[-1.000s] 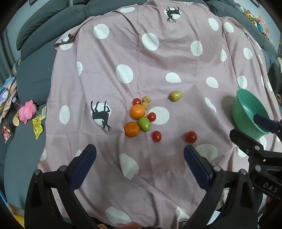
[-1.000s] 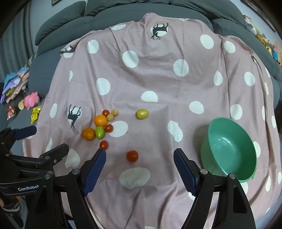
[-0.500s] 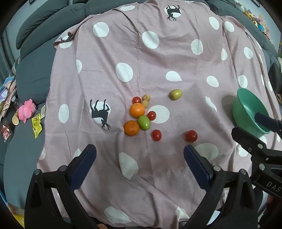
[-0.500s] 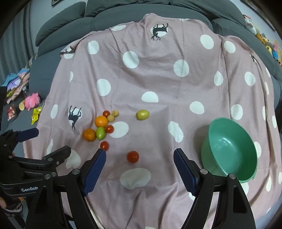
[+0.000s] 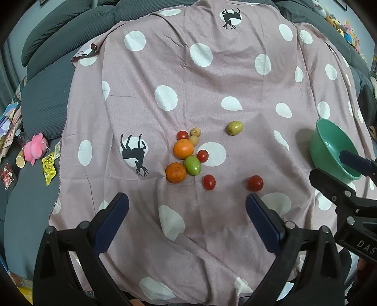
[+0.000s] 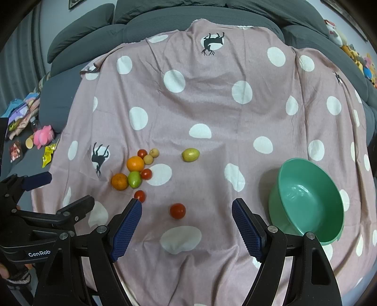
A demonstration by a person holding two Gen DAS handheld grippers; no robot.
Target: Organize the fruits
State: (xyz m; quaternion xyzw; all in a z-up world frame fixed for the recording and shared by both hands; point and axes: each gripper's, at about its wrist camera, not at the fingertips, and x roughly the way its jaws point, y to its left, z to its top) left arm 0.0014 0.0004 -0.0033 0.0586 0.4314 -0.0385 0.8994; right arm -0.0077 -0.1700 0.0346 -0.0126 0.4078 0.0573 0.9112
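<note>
Fruits lie on a pink polka-dot cloth (image 5: 212, 82): two oranges (image 5: 183, 148) (image 5: 175, 172), a green fruit (image 5: 192, 165), several small red tomatoes, two small beige fruits (image 5: 195, 132) and a yellow-green fruit (image 5: 234, 127). One red tomato (image 6: 177, 210) lies apart, nearest my right gripper. An empty green bowl (image 6: 308, 200) stands at the right. My left gripper (image 5: 187, 206) is open above the near cloth, short of the cluster. My right gripper (image 6: 186, 213) is open too, with that tomato seen between its fingers but farther off. Both hold nothing.
The cloth covers a grey sofa (image 6: 165, 21). A pink plush toy (image 5: 35, 148), a paper cup (image 5: 20, 161) and snack packets (image 5: 49, 164) lie on the grey cushion at the left. Stuffed toys (image 6: 358, 58) sit at the far right.
Both grippers have shifted only slightly; the scene sits a little lower and closer in the views. Both stay open and no fruit has moved.
</note>
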